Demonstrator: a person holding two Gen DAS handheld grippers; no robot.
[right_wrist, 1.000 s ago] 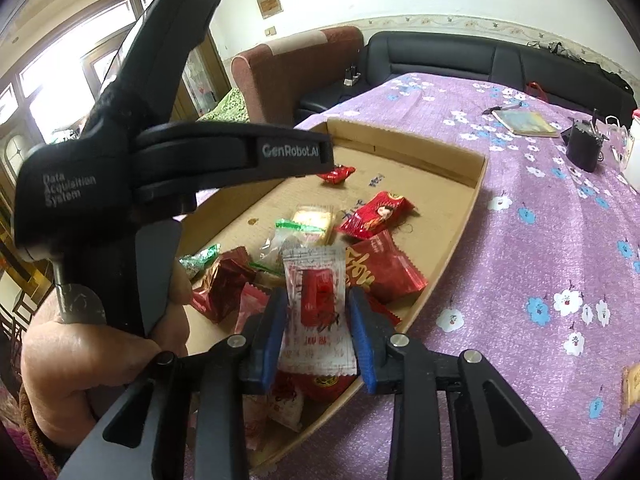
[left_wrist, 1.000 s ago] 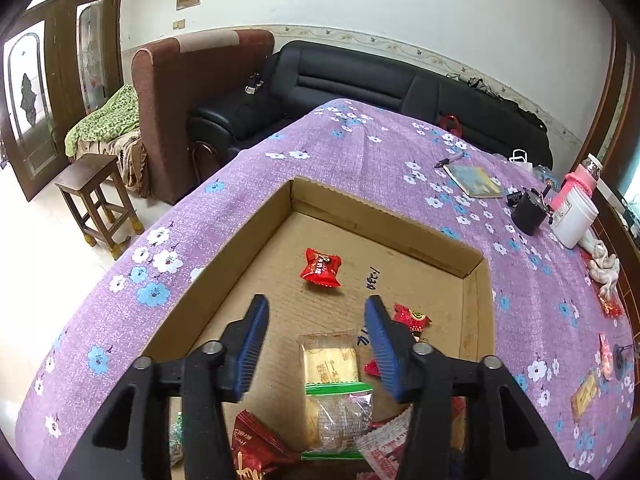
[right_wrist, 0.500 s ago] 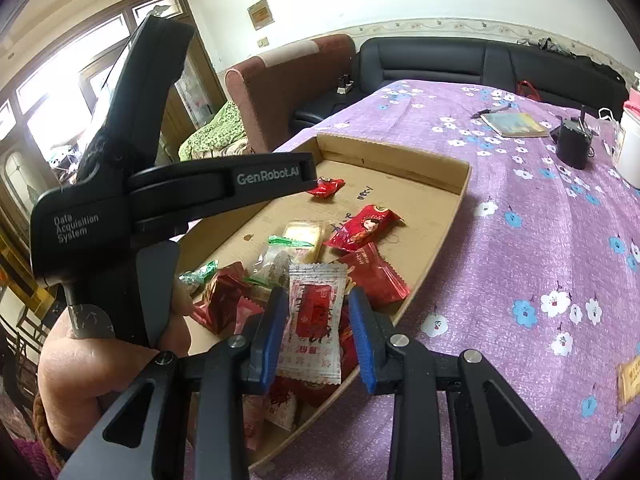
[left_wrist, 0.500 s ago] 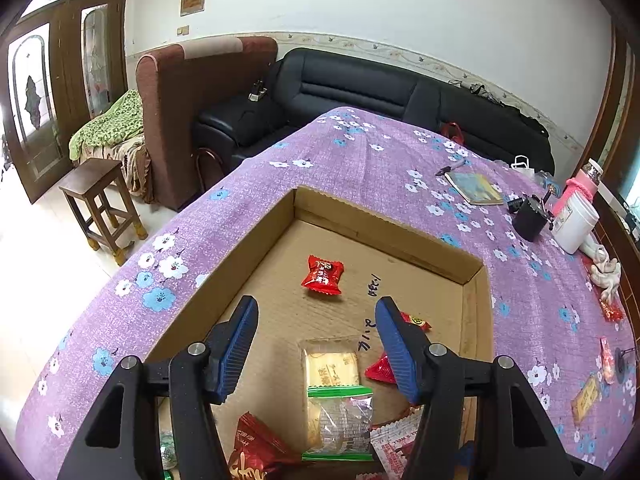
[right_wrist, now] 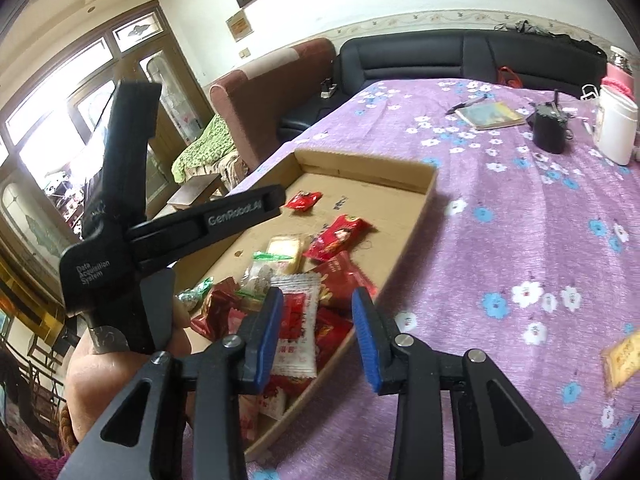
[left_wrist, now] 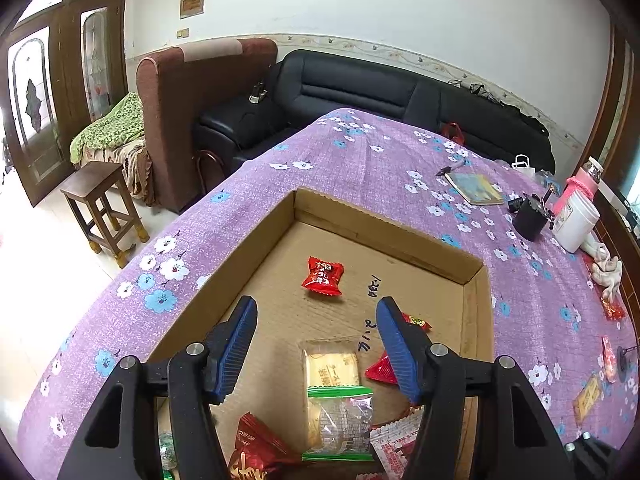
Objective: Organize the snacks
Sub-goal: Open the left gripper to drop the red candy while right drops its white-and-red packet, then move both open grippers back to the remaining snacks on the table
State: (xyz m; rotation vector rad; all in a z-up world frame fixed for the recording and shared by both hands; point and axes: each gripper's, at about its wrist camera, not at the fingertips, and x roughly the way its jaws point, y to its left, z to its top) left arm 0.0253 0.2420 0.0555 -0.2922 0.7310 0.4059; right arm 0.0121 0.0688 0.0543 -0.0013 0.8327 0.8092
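Drop step: right gripper (right_wrist: 318, 334) jaws just opened, white packet (right_wrist: 297, 322) released into box (right_wrist: 416, 216); left gripper (left_wrist: 316, 350) jaws wide, empty. Next: fetch yellow snack (right_wrist: 622, 356), lower right.

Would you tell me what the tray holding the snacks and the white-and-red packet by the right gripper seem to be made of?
Tray: apparently plain brown corrugated cardboard, matte, with ribbed floor and raw folded edges.
White-and-red packet: probably thin plastic film, slightly glossy, with a crimped serrated end seal.
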